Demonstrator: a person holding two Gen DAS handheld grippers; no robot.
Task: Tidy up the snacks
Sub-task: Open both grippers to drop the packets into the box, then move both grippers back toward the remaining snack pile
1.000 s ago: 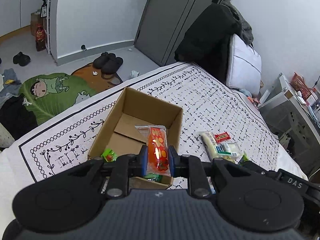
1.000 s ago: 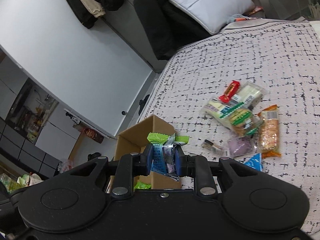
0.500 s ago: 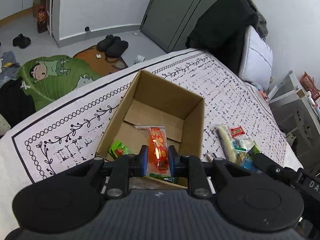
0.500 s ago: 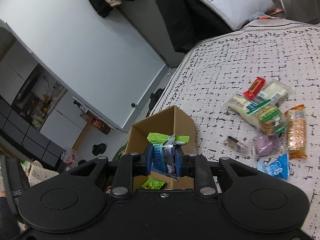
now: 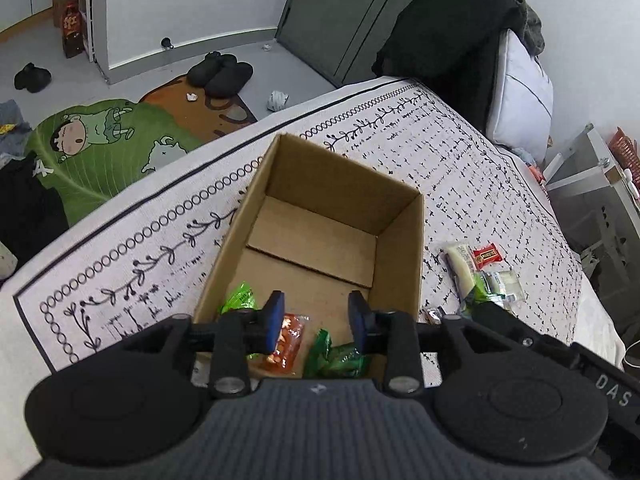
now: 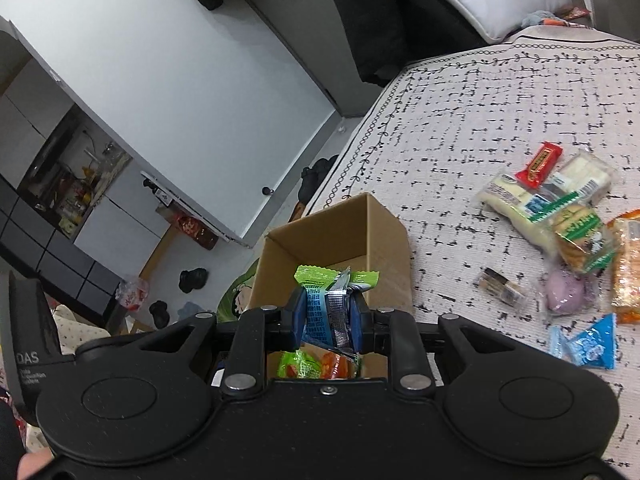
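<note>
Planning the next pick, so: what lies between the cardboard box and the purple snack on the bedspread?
One small clear-wrapped candy lies between the cardboard box and the purple snack; otherwise bare bedspread. The right wrist view shows this.

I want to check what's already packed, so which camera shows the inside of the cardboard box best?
The left wrist view: it looks down into the cardboard box, showing its floor, the orange packet and green packets. The right wrist view shows mostly its outer wall; the right gripper and its held packets hide most of the inside.

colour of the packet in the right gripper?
Green, blue and silver packet; right wrist view.
</note>
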